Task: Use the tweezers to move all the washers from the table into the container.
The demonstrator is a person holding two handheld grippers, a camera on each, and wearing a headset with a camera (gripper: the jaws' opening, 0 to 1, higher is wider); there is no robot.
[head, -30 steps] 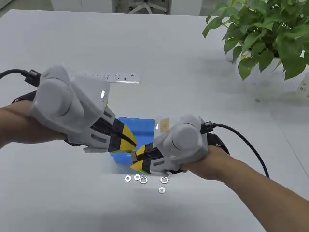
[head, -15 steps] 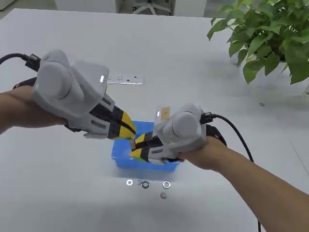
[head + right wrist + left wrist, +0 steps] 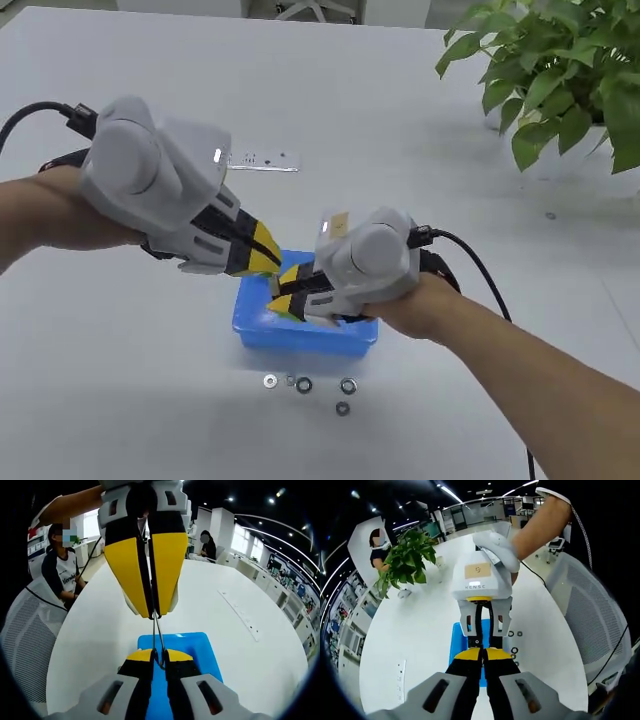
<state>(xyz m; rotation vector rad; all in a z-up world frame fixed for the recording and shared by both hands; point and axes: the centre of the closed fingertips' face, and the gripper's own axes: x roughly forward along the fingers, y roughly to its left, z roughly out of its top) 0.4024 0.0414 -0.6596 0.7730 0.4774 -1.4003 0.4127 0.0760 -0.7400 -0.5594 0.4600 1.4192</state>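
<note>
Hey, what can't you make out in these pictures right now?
Container inside: head view, covered by left gripper and right gripper.
Tweezers tip: right gripper view, tucked between the right gripper's jaws; washer held or not, unclear.
Washers: head view, too small to count surely.

five washers (image 3: 304, 385) on the tabletop (image 3: 420, 130); one blue container (image 3: 300, 335); one pair of tweezers (image 3: 158, 630); two grippers, left (image 3: 264, 254) and right (image 3: 284, 301); one potted plant (image 3: 560, 70); one power strip (image 3: 262, 160); two other people (image 3: 60, 567) in the background.
</note>
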